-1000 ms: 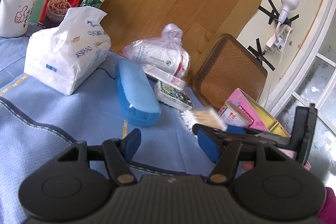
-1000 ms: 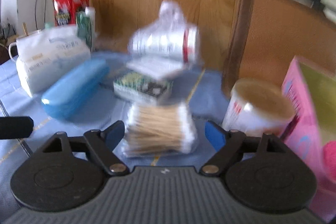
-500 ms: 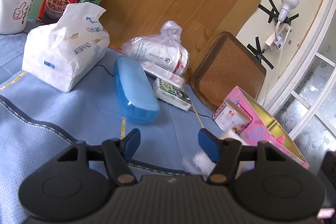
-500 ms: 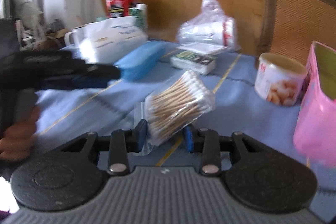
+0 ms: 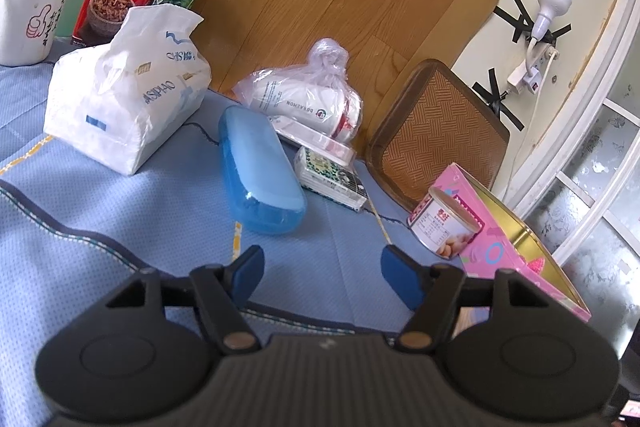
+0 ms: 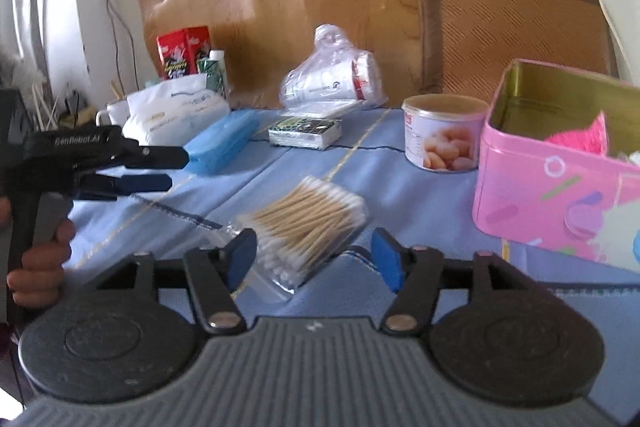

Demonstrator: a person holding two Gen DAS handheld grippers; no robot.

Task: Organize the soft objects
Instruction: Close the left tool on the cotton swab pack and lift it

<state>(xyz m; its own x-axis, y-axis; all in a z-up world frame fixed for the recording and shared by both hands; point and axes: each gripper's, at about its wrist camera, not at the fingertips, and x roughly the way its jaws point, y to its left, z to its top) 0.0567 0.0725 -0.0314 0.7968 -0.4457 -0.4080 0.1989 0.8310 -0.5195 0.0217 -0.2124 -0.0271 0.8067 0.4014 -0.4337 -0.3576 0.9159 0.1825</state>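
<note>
Right tongs (image 6: 314, 254): jaws apart, just been opening; pads clear of the cotton swab pack (image 6: 306, 227) lying between them.
Left tongs (image 5: 322, 275): about half open, empty, over the blue-clothed surface (image 5: 120, 211).
Cotton swab pack: lower centre of the right view, flat on the cloth.
Pink tin (image 6: 556, 163): right, open.

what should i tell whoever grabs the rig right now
Left gripper: open, empty, over the blue cloth.
Right gripper: jaws just opened; the swab pack lies on the cloth between them, pads not pressing it.
Pink tin: open, to the right, something pink and fluffy already inside.
Tissue pack is at the back left, untouched.
Left to do: the swab pack is not in the tin; probably regrip and place it, then sort the other soft items.
</note>
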